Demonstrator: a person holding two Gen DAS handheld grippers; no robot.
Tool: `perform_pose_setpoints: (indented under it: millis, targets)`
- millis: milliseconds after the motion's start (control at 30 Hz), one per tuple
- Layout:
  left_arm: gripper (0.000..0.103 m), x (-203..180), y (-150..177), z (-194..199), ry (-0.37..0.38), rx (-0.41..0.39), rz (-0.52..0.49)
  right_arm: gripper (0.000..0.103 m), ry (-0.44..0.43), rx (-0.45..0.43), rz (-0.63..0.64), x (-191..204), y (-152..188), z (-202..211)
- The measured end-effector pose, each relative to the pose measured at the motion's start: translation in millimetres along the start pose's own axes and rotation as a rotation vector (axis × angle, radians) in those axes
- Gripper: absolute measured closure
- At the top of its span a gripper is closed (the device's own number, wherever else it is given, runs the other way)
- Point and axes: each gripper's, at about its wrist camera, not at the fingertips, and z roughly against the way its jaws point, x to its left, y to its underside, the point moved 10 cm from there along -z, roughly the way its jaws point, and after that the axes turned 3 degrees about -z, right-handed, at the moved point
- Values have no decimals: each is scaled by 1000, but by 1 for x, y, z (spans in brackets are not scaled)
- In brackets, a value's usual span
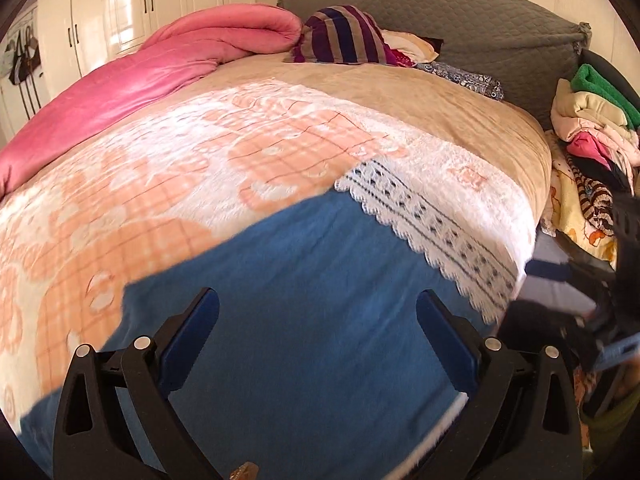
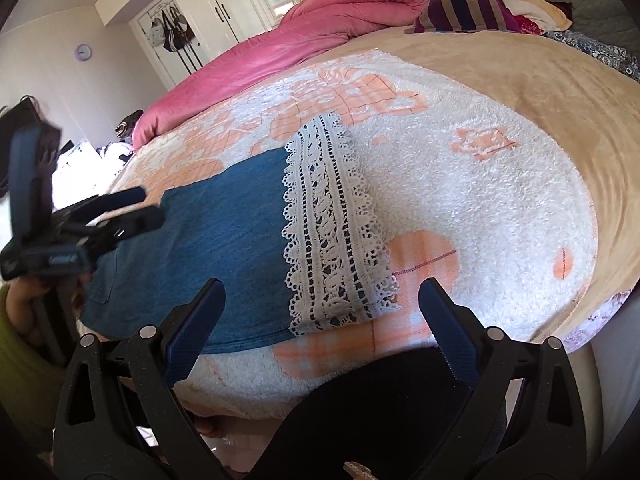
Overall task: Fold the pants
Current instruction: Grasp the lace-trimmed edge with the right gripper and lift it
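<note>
Right wrist view, blue denim pants (image 2: 216, 248) with white lace hem (image 2: 332, 232), flat on the bed's orange-and-white blanket (image 2: 480, 200), right gripper (image 2: 320, 312) wide, left gripper (image 1: 318, 320) wide above the denim.

I see a wide bed under a fuzzy white-and-peach blanket (image 2: 460, 200), a rumpled pink quilt (image 1: 132, 80) at ten o'clock, a grey quilted headboard (image 1: 460, 20) at one o'clock, and glossy white wardrobe doors (image 2: 240, 4) catching daylight at eleven.
</note>
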Motion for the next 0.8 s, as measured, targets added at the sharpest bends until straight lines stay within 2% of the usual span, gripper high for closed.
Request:
perform_pose_setpoints:
  millis: [300,433,500,567,633,667,733,767,800]
  targets:
    - [4,-8,-47,-59,89,34,-47,12,-30,25,-65,-3,4,-17]
    - [5,-11,-58,-84,136,51,-62,24,-25,43,-38,1,6,-25]
    - [5,-10,-59,-98,143,58,-68,35,-12,29,-25,1,4,-25]
    - [6,-8,-60,-107,148,62,-60,52,-7,10,-35,-3,2,-25]
    - [6,-7,-60,-118,170,82,-55,61,-54,-9,-71,-5,-1,-22]
    - [7,-8,-60,-121,195,84,-59,62,-71,-13,-81,-4,-2,-21]
    - [17,-14,-59,-126,245,94,-64,62,-92,-8,-76,0,-1,-24]
    - [25,-16,-59,-127,278,102,-58,60,-93,-4,-76,1,0,-27]
    - [28,-20,-58,-131,324,116,-40,58,-97,4,-79,2,1,-30]
